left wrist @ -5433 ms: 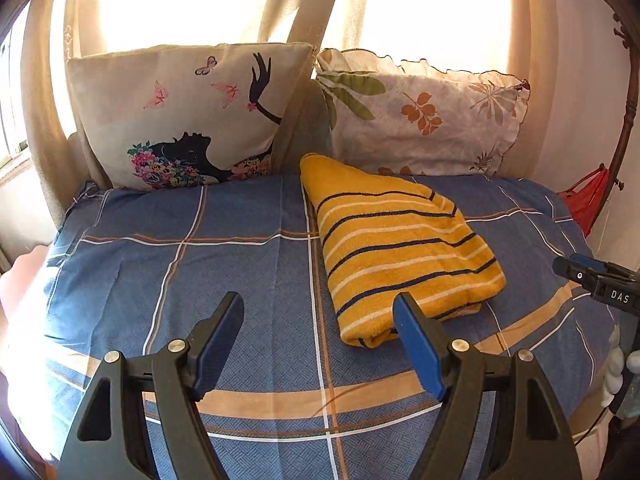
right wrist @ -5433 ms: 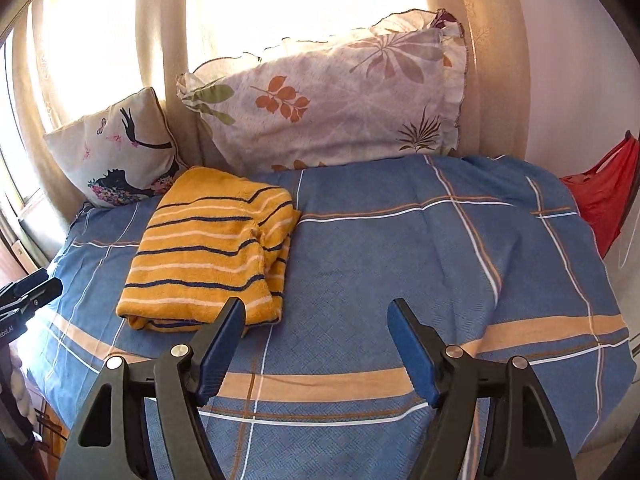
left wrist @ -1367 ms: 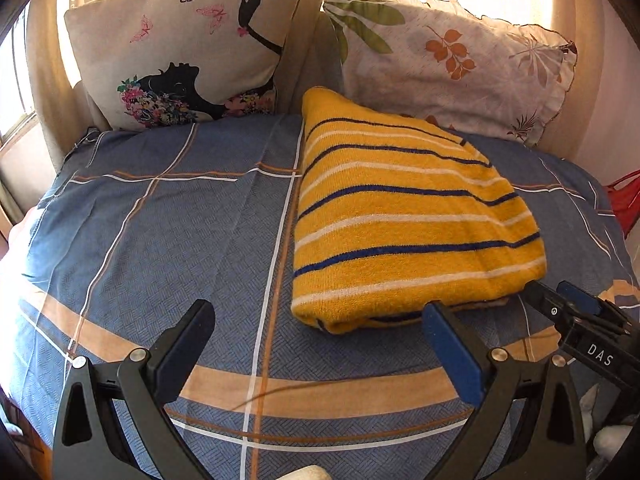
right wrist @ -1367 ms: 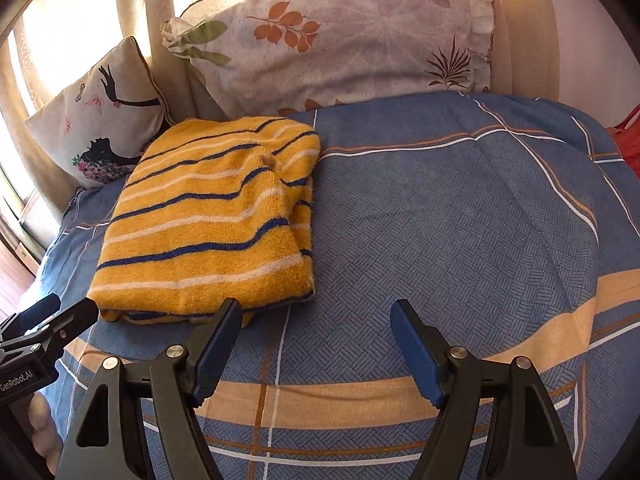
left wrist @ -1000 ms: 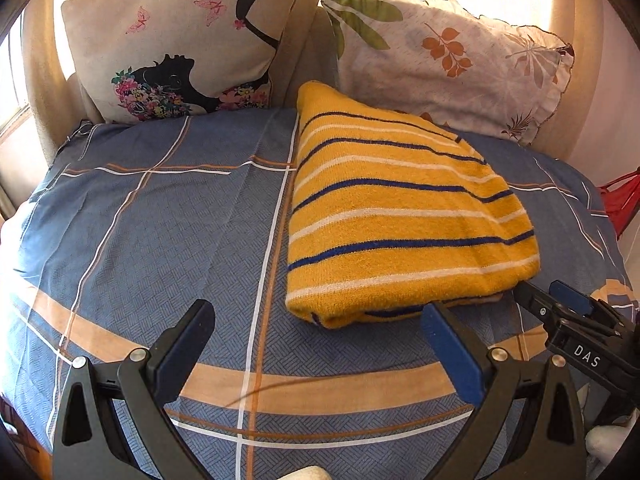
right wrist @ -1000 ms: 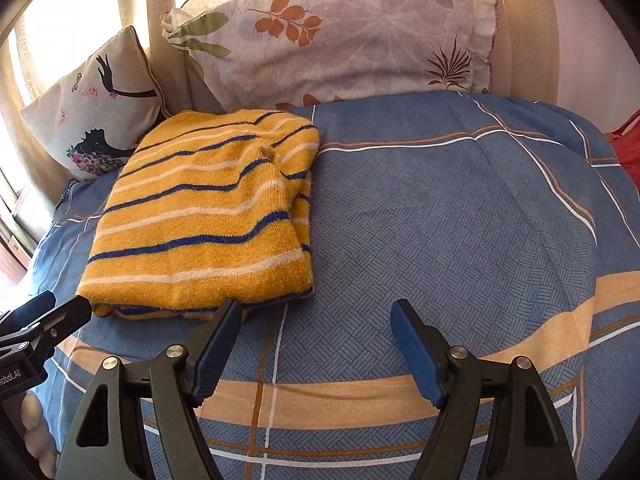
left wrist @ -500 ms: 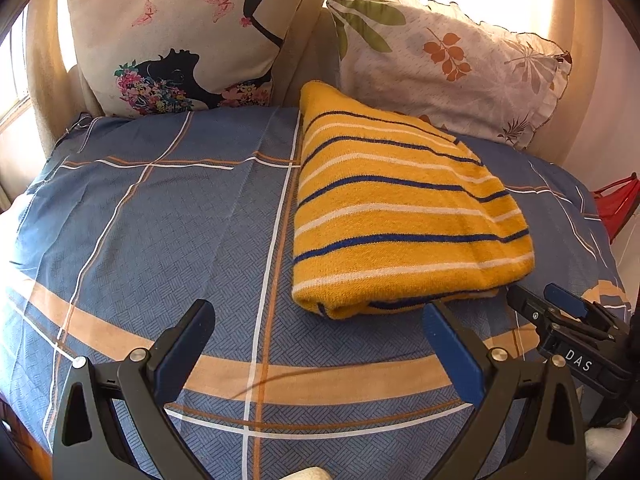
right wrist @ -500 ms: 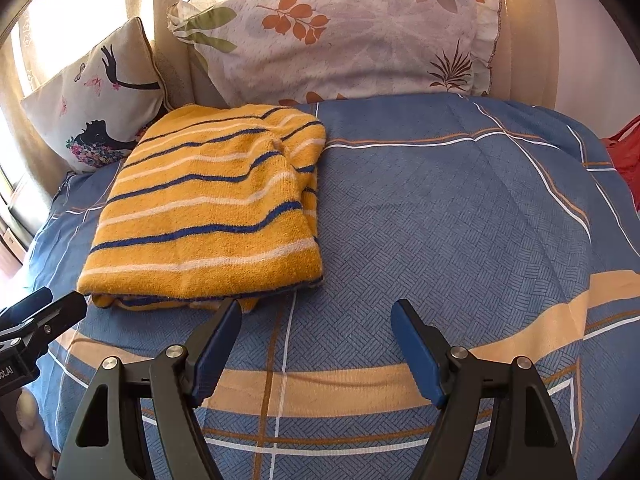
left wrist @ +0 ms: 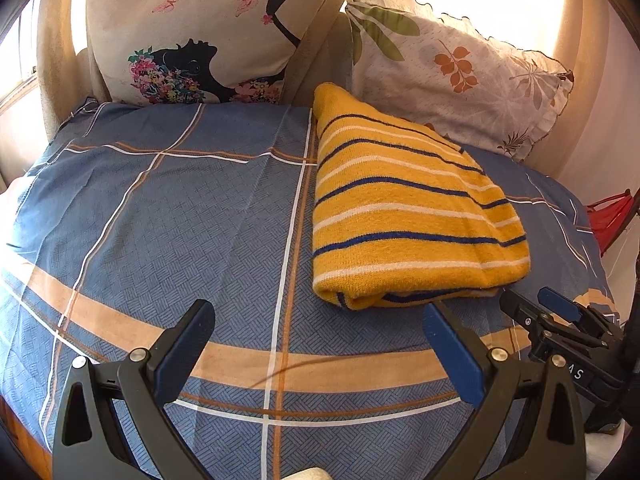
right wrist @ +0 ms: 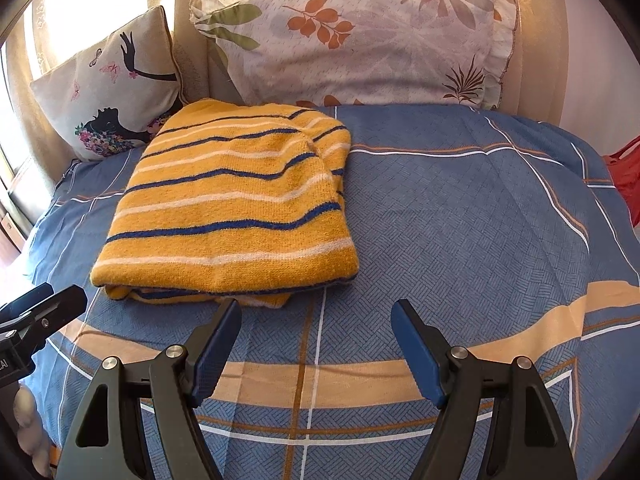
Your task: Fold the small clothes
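Grippers, left (left wrist: 318, 330) and right (right wrist: 316, 330), tilted down, wide apart.

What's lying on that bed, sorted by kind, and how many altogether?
Pillows: 2, a silhouette pillow and a leaf-print pillow
Folded clothes: 1, a yellow striped sweater
Bedsheets: 1, a blue checked bedsheet
Total: 4

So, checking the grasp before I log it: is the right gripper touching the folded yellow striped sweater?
Apart. The right wrist view shows the right gripper open above blue bedsheet, short of the sweater's near edge.
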### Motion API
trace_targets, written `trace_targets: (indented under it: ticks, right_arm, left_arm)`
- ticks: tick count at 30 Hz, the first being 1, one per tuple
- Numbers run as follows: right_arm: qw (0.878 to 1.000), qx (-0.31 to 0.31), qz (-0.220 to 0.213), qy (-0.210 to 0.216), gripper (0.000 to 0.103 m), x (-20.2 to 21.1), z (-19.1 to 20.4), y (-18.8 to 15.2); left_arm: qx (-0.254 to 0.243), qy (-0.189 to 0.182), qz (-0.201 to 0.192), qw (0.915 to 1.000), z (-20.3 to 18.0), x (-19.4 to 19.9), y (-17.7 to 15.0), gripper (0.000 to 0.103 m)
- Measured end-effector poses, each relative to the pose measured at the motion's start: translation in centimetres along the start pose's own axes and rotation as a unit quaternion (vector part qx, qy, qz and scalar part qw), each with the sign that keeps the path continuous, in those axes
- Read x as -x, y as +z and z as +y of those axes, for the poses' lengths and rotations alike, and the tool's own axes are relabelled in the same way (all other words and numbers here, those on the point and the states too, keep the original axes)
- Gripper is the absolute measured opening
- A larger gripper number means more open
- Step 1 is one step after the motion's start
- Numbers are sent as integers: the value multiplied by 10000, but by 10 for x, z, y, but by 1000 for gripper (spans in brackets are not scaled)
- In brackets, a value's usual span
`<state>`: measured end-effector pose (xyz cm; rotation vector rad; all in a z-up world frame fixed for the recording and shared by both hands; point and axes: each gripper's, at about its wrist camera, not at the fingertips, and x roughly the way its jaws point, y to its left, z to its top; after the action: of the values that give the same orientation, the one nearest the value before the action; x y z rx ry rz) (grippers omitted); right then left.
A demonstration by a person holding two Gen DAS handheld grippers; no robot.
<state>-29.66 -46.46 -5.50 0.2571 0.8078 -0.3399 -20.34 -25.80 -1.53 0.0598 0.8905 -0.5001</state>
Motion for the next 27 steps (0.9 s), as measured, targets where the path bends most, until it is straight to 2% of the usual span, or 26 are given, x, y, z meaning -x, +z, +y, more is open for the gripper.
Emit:
trace_targets:
  ticks: [16, 27]
  right_arm:
    - [9984, 512, -165, -168, 82, 13, 39, -5]
    - [9956, 878, -224, -227, 82, 20, 66, -13]
  left_arm:
    - [338, -160, -77, 9993, 31, 16, -10, 103]
    - [474, -129, -244, 9985, 46, 33, -21, 103]
